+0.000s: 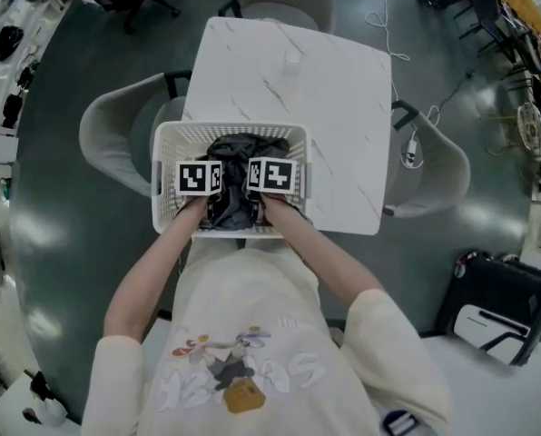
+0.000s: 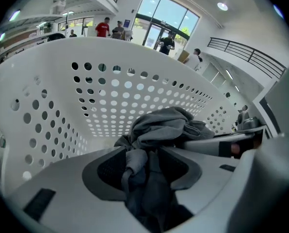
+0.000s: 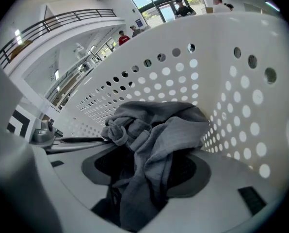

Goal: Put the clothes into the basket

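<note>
In the head view a white perforated basket (image 1: 166, 136) sits at the near edge of a white table (image 1: 329, 98), centre of frame, with the dark grey clothes (image 1: 245, 151) heaped inside it. Both grippers point down into the basket side by side, the left gripper (image 1: 213, 200) just left of centre and the right gripper (image 1: 258, 200) beside it. In the left gripper view the jaws stand apart, a loose fold of clothes (image 2: 159, 125) hanging between them without being pinched (dark pads show on both sides). The right gripper view shows the same: jaws released, cloth (image 3: 154, 130) draped slackly through the gap, and the basket wall (image 3: 232, 86) at right.
</note>
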A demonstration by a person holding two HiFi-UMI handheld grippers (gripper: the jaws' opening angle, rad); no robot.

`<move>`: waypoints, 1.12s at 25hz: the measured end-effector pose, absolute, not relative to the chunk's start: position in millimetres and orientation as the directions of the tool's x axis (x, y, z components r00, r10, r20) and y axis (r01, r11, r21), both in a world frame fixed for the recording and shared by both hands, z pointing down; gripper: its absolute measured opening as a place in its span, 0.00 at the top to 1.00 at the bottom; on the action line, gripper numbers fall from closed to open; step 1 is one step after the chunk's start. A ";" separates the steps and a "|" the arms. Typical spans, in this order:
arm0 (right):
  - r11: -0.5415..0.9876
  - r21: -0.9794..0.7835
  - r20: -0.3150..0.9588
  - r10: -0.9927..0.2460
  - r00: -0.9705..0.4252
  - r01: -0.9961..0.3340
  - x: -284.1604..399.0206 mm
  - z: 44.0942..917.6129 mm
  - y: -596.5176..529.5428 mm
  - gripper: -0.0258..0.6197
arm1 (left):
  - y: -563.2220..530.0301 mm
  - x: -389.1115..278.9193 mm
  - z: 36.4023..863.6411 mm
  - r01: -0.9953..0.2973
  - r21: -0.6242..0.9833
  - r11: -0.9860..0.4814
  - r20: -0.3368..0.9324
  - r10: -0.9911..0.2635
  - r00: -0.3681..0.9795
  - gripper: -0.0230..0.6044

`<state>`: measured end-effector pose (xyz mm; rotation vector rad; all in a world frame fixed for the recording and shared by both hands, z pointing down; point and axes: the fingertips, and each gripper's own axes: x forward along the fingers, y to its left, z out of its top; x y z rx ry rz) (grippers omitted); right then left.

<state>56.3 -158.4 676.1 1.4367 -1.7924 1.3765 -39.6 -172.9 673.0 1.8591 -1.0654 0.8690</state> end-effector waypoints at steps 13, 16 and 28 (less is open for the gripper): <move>0.012 -0.503 0.751 -0.490 -0.444 -0.864 41.8 637.8 -140.9 0.55 | -158.3 -32.9 631.8 -0.898 0.304 -0.317 0.805 -0.419 0.420 0.66; 0.035 -0.503 0.735 -0.509 -0.449 -0.863 41.0 629.4 -142.2 0.55 | -158.3 -30.3 620.7 -0.891 0.309 -0.334 0.784 -0.440 0.437 0.66; 0.078 -0.526 0.688 -0.546 -0.478 -0.847 46.5 607.2 -129.0 0.55 | -142.2 -20.5 594.8 -0.883 0.321 -0.343 0.721 -0.516 0.462 0.66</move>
